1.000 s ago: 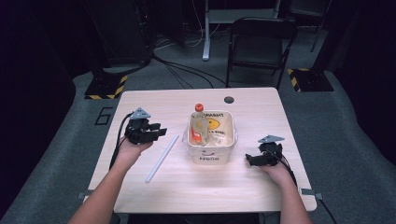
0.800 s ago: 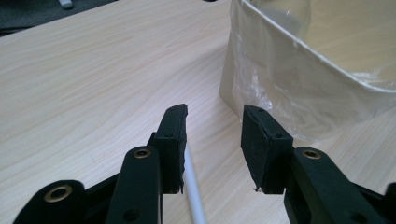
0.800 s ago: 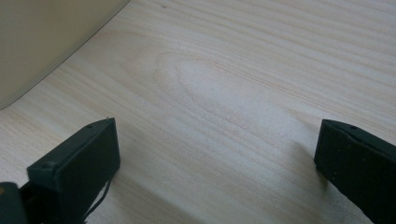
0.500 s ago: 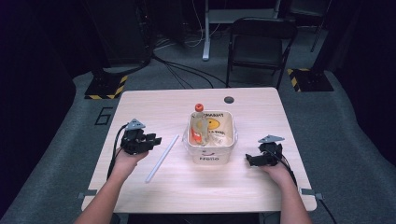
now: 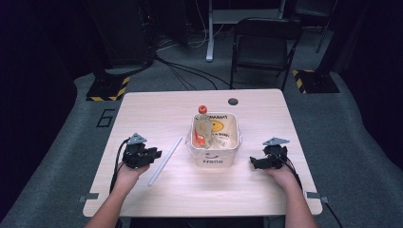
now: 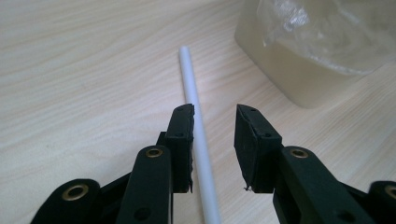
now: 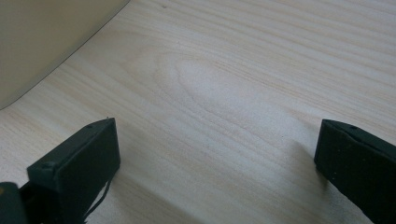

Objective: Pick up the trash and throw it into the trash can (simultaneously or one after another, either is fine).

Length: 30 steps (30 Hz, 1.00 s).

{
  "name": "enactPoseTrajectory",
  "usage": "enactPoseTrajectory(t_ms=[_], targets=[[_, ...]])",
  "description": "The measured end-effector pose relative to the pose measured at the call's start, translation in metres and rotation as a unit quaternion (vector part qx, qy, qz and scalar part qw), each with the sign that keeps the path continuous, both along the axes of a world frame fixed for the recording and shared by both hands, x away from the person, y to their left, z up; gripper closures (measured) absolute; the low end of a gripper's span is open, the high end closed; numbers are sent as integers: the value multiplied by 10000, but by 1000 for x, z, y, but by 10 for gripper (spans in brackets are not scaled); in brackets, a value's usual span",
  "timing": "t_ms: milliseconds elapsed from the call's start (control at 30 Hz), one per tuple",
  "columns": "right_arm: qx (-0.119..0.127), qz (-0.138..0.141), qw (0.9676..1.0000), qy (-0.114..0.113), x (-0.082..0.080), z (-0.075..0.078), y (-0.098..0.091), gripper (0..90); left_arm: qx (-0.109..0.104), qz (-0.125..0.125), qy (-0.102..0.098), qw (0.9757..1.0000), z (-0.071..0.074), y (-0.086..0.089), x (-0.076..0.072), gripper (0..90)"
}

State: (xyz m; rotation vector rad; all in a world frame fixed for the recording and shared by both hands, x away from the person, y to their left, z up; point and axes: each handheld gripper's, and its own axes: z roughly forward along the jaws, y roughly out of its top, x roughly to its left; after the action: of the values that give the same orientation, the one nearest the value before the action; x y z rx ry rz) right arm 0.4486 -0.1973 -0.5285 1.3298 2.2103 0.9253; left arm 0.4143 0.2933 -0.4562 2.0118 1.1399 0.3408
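Left gripper (image 6: pixel 214 114) narrowing astride white tube (image 6: pixel 196 121), seemingly not clamped.

From above, the pale wooden table (image 5: pixel 157 109) is brightly lit while the floor and room around it fall off into deep dimness. The high view is soft and grainy, fine detail smeared. In the left gripper view the white tube (image 6: pixel 196 116) glares slightly, and the plastic-lined tub (image 6: pixel 317 46) blurs. The right gripper view shows soft shadows under the jaws.
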Motion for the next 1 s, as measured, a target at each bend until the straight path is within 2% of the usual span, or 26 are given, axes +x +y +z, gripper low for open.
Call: enactPoseTrajectory(t_ms=[433, 900, 1000], targets=[[-4, 4, 10000, -12, 0, 0, 0, 0, 227, 45, 229, 9995, -19, -2, -5, 686], [-1, 8, 10000, -12, 0, 0, 0, 0, 248, 89, 467, 9986, -38, -1, -10, 690], [0, 9, 10000, -12, 0, 0, 0, 0, 287, 106, 455, 9985, -40, -2, -10, 692]])
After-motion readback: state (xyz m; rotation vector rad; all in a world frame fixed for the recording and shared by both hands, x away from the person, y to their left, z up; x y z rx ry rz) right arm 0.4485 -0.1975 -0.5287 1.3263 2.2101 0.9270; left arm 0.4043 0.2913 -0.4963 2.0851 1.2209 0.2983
